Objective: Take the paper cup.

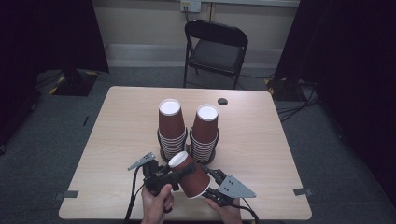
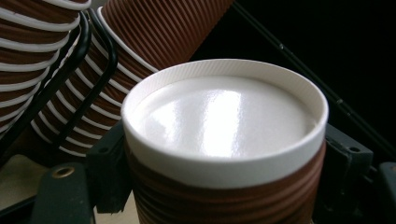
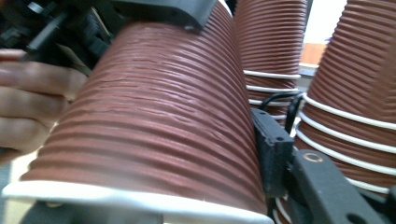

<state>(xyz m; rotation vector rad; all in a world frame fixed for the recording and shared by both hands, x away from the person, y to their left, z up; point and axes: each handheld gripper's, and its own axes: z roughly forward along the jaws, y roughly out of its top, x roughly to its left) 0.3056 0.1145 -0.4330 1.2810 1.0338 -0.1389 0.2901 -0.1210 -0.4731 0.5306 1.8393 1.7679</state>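
Left gripper: jaws clamp brown ribbed paper cup near its white base | Right gripper: jaws grip the same cup near its rim | Cup: tilted, before two inverted cup stacks

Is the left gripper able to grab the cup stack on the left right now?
Probably not yet. The left gripper is shut on a loose brown cup, which the right gripper grips too. The left cup stack stands close behind, nothing between, but the jaws are full.
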